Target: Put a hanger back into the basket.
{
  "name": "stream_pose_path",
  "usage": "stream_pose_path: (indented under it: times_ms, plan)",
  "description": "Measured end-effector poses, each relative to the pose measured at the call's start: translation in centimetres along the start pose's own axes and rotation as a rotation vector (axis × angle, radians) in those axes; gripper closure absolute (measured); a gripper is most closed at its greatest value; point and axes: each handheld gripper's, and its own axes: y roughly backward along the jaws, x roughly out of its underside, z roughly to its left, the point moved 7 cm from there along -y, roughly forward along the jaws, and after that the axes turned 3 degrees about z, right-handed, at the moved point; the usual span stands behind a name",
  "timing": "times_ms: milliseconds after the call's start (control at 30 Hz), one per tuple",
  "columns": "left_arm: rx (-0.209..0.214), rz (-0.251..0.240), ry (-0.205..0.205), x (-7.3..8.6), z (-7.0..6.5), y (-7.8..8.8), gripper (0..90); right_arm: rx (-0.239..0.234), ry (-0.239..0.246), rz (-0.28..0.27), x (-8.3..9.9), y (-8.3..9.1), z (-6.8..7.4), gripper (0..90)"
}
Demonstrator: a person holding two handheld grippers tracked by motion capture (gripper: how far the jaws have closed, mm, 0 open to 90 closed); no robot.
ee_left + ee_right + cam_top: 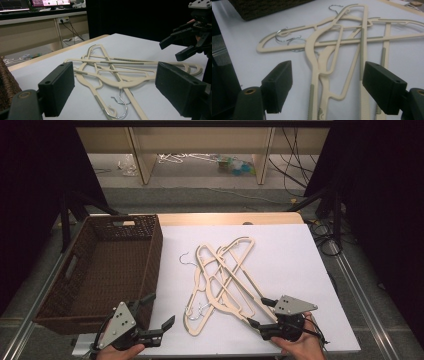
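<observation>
A pile of cream plastic hangers (222,270) with metal hooks (200,310) lies crossed on the white tabletop (295,260). My left gripper (162,307) hovers at the near edge, just left of the pile, jaws open and empty. In the left gripper view its jaws (113,75) frame the hangers (120,62) from a distance. My right gripper (256,311) stands open at the pile's near right end. Seen in the right gripper view, its jaws (327,77) straddle the nearest hanger arms (310,55) without touching them.
A dark brown wicker basket (150,265) stands at the left of the table, close beside my left gripper; it is empty. A wooden strip edges the far side. Black curtains and cables flank the table.
</observation>
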Motion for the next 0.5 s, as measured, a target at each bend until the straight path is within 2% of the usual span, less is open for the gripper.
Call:
stream_pose_path:
  times_ms: [100,200,267,400,467,500]
  plan:
    - [0.001,0.001,0.000,0.0,-0.1,0.0,15.8,-0.008,0.014,0.039,0.4,-0.4,0.0,28.8]
    - [-0.002,0.009,0.005,0.2,0.0,-0.2,15.8,-0.028,0.006,0.095,0.7,-0.9,0.1,32.2]
    - [-0.002,0.009,0.004,0.2,0.0,-0.2,15.8,-0.042,0.025,0.126,0.8,-1.4,0.2,36.0]
    - [0.001,0.011,0.000,0.2,-0.2,-0.2,15.8,-0.077,0.037,0.183,1.0,-2.6,0.8,41.8]
    - [0.004,0.015,0.000,0.3,-0.3,-0.3,15.9,-0.106,0.050,0.239,1.3,-3.2,1.2,45.7]
    - [0.005,0.015,-0.001,0.3,-0.3,-0.3,15.9,-0.107,0.047,0.249,1.4,-3.7,1.4,46.7]
